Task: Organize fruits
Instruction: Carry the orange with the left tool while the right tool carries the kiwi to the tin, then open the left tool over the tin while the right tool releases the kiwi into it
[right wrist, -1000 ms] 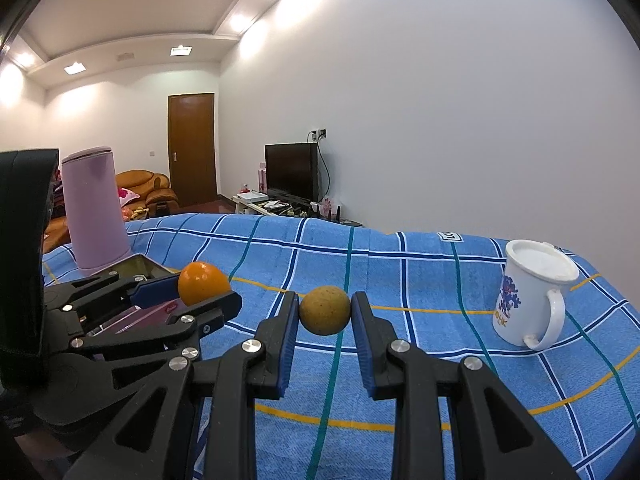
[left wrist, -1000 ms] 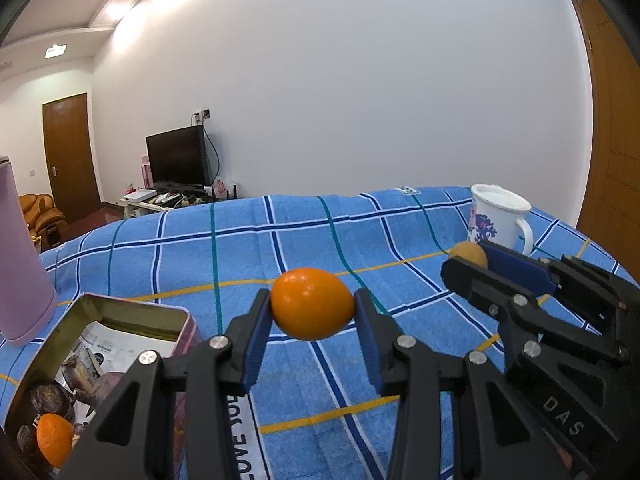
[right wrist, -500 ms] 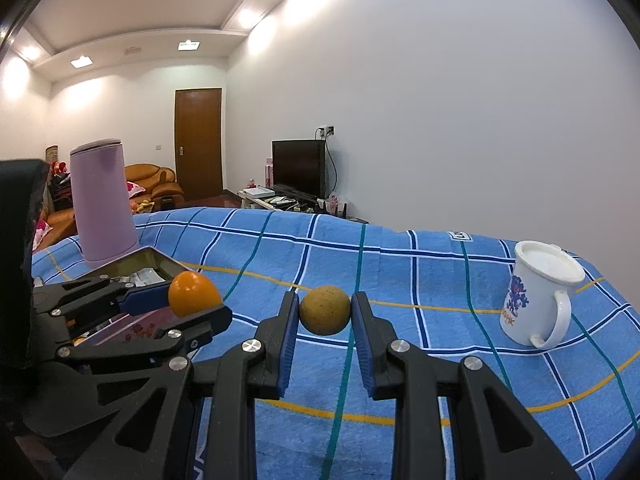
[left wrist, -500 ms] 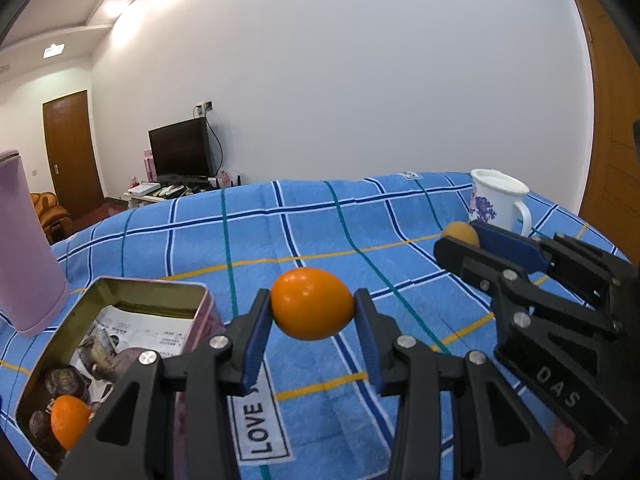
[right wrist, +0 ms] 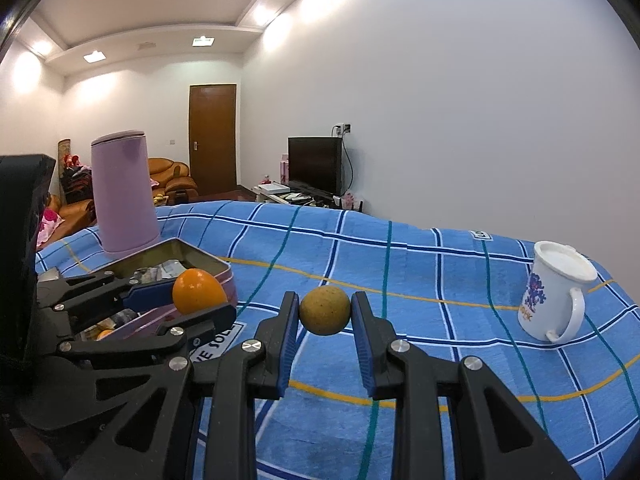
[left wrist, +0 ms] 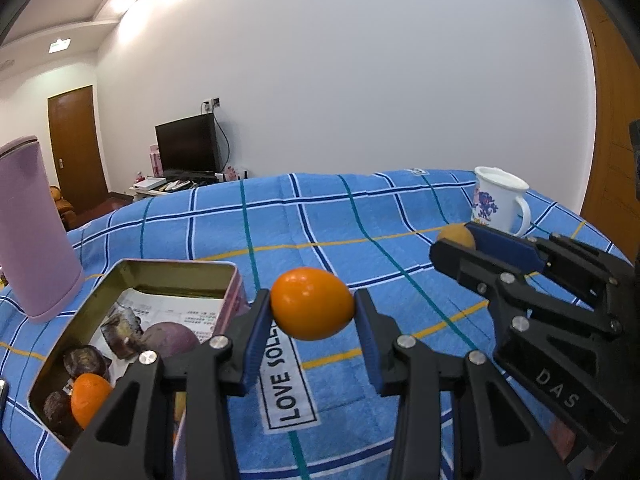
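Left wrist view first: the open tin [left wrist: 132, 268] lies at the left on the blue checked cloth [left wrist: 340, 220], lined with printed paper and holding several dark fruits, a purple one and a small orange fruit [left wrist: 89, 398]. Just right of it and above the cloth, the left gripper [left wrist: 314, 310] pinches an orange fruit [left wrist: 312, 303] only at its rounded ends; I judge it could squirt out and roll off if tilted. Further right, the right gripper [right wrist: 325, 316] is clamped on a round yellow-brown fruit [right wrist: 325, 315], equally prone to slipping, and the two tools are close enough to knock together over the tin. At far right stands a white mug [right wrist: 554, 292], contents hidden.
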